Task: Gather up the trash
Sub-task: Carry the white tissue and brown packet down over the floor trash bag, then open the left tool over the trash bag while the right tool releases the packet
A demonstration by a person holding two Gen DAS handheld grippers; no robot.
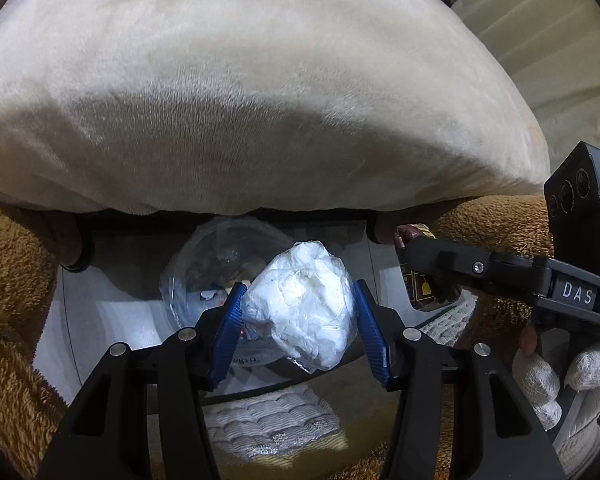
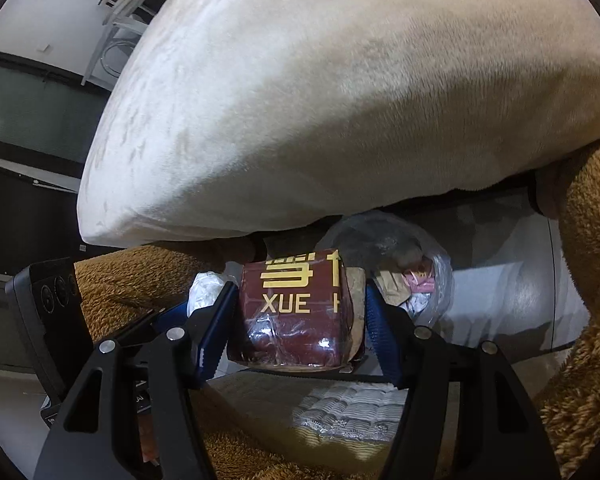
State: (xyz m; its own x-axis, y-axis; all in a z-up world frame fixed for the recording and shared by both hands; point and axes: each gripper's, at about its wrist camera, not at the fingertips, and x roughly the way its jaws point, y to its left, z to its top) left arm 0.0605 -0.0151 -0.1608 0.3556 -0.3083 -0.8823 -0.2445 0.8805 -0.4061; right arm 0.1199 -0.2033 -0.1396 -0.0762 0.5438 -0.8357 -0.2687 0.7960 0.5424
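Now, left gripper (image 1: 298, 322): you're clamping the white wad (image 1: 304, 304) between its pads.
Right gripper (image 2: 300, 332): you're squeezing the maroon packet (image 2: 294, 316), tilting downward.

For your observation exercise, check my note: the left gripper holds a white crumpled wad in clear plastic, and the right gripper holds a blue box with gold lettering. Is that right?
Not quite. The box in the right gripper is dark red, not blue, as the right wrist view shows. The rest stands: the left gripper holds the white wad.

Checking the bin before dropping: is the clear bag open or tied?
Open: the clear bag's mouth gapes, showing scraps inside.
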